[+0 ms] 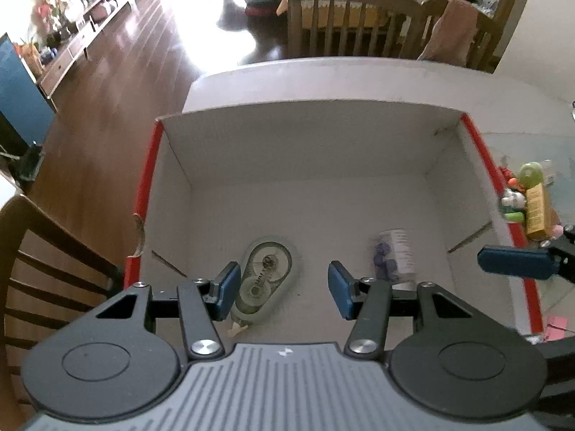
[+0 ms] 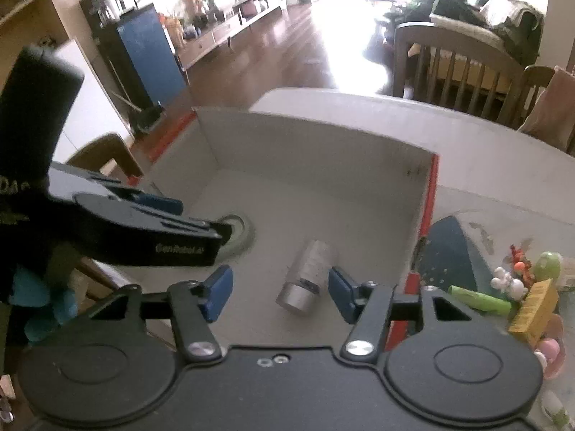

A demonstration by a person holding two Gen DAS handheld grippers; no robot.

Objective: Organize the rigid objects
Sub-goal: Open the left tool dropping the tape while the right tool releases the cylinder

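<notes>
Two things already lie on the floor of the open box [image 1: 309, 165]: a correction-tape dispenser [image 1: 267, 280] at lower centre of the left wrist view and a small clear bottle [image 2: 309, 276] at lower centre of the right wrist view. The left gripper [image 1: 284, 289] and the right gripper [image 2: 280, 292] both hover above the box, jaws apart and empty. A cluster of small items [image 2: 524, 294] waits on the counter [image 2: 503, 215] at the right edge, so most sorting seems left.

A glass-topped desk [image 1: 532, 143] carries an open white cardboard box [image 1: 305, 136] with red edges. Just beside the box's right side lies a cluster of small items: a yellow carton [image 2: 532, 309], a green tube [image 2: 481, 300] and small toy figures [image 2: 508, 280].
</notes>
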